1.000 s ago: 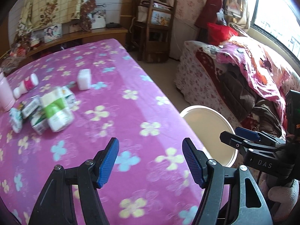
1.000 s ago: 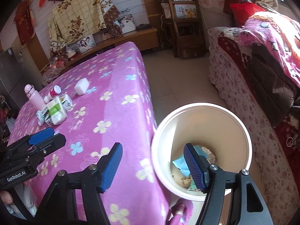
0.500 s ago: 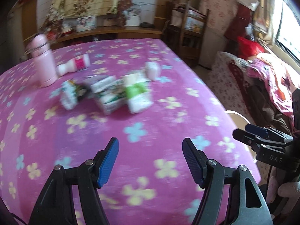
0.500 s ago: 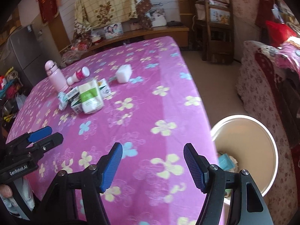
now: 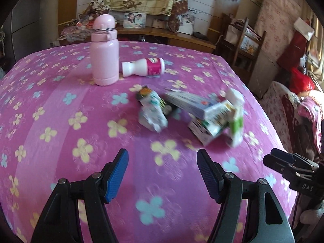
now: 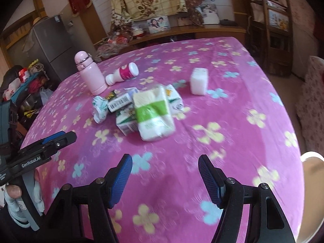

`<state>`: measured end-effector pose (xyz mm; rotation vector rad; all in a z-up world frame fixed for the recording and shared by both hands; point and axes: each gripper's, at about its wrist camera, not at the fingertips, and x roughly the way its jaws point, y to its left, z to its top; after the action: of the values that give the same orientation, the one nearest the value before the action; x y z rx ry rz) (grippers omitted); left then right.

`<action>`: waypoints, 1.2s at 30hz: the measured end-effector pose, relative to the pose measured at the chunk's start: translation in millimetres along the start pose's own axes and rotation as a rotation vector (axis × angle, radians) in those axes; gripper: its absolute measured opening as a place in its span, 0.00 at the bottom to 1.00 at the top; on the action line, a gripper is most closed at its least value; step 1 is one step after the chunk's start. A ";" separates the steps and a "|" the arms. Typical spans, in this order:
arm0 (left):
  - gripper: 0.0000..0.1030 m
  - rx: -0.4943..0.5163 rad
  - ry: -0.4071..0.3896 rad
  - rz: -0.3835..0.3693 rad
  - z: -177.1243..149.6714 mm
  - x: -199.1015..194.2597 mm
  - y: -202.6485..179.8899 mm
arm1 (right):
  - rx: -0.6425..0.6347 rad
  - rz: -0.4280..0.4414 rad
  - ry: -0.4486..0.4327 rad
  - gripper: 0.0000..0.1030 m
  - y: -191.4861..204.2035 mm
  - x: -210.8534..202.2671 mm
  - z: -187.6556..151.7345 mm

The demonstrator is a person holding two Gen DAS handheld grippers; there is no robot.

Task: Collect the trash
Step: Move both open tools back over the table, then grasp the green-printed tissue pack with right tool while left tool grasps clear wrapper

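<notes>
Trash pile [image 6: 141, 109] mid-table on pink floral tablecloth [image 6: 232, 111], beside pink bottle [image 5: 104, 52]. Left gripper [image 5: 163, 170] and right gripper [image 6: 165, 175] both spread wide, holding nothing, hovering over near edge. Fridge [image 6: 50, 46] and wooden shelf [image 6: 202, 29] behind.

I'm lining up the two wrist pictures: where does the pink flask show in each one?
Left wrist: pink flask stands upright, upper left of centre, on the flowered cloth.
Right wrist: pink flask stands at upper left, smaller, tilted by the lens.
Shared landmark: the white bottle with the pink label lies just right of it in both.
</notes>
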<state>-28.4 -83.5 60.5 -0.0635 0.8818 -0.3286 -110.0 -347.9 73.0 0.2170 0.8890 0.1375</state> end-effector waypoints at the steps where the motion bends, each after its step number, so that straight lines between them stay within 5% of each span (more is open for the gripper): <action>1: 0.69 -0.003 -0.003 0.003 3.6 3.6 2.4 | -0.017 0.007 0.001 0.69 3.3 5.3 4.1; 20: 0.68 -0.080 0.039 -0.047 41.9 80.8 21.0 | -0.081 0.043 0.019 0.73 4.7 71.7 39.1; 24: 0.37 -0.080 0.073 -0.067 40.6 87.6 20.5 | -0.061 0.058 -0.002 0.72 0.9 74.2 39.0; 28: 0.17 -0.073 0.073 -0.067 35.6 83.4 20.4 | -0.055 0.090 0.002 0.50 3.7 74.1 37.4; 31: 0.14 -0.074 0.075 -0.066 29.7 71.1 20.0 | -0.075 0.089 0.007 0.38 9.4 65.4 33.5; 36: 0.13 -0.046 0.062 -0.088 14.8 39.6 11.2 | -0.078 0.103 -0.024 0.38 13.3 34.1 19.4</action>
<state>9.0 -86.3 38.2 -0.1359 0.9494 -0.3941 -73.9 -330.4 62.4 0.1915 0.8469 0.2646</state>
